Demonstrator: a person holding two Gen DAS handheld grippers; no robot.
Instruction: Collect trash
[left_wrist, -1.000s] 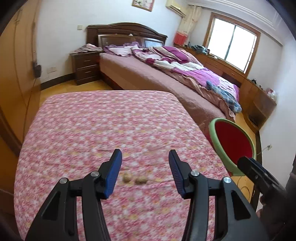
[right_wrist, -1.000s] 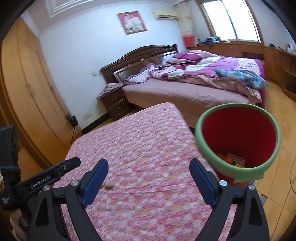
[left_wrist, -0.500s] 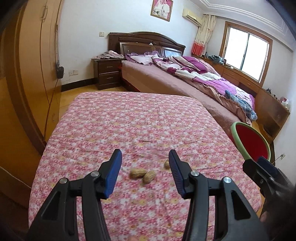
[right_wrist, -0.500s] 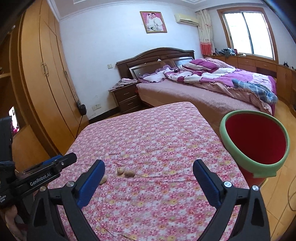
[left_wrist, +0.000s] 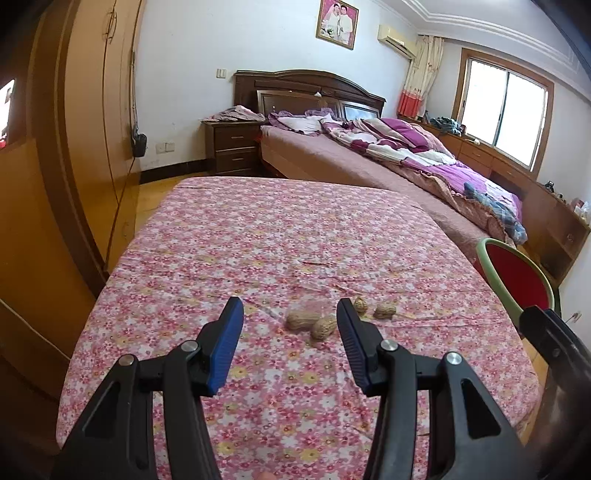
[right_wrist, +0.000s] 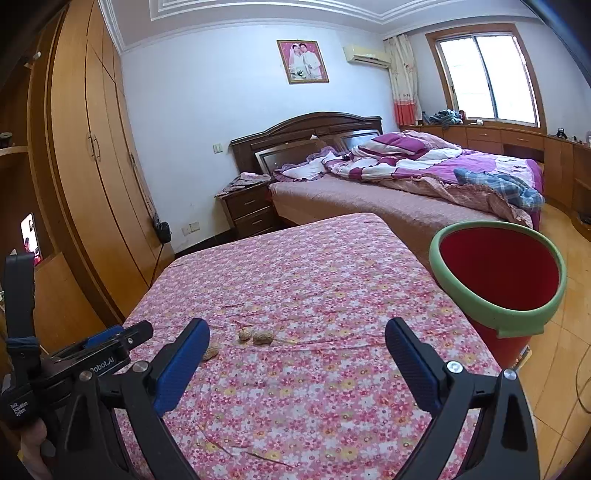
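Several peanut shells lie on the pink floral cloth (left_wrist: 295, 236). Two of them, peanut shells (left_wrist: 312, 323), lie touching just ahead of my left gripper (left_wrist: 290, 314), which is open with nothing between its blue pads. Two smaller shells (left_wrist: 384, 311) lie past its right finger. In the right wrist view the shells (right_wrist: 256, 336) sit ahead and left of centre of my right gripper (right_wrist: 297, 332), which stands wide open and holds nothing. One more shell (right_wrist: 211, 350) peeks out by its left fingertip. A red bin with a green rim (right_wrist: 495, 317) stands beside the cloth's right edge.
A large bed (right_wrist: 406, 192) with purple bedding lies behind, with a dark nightstand (right_wrist: 251, 210) next to it. Wooden wardrobes (right_wrist: 85, 177) line the left wall. The left gripper's body (right_wrist: 110, 347) shows at the right wrist view's left edge. Wooden floor (right_wrist: 561, 236) lies right of the bin.
Both views have swung left and closer to the cloth, bringing the shells from blurred to sharp ahead of the left fingers. The bin slid toward the right. The right jaws spread slightly wider.
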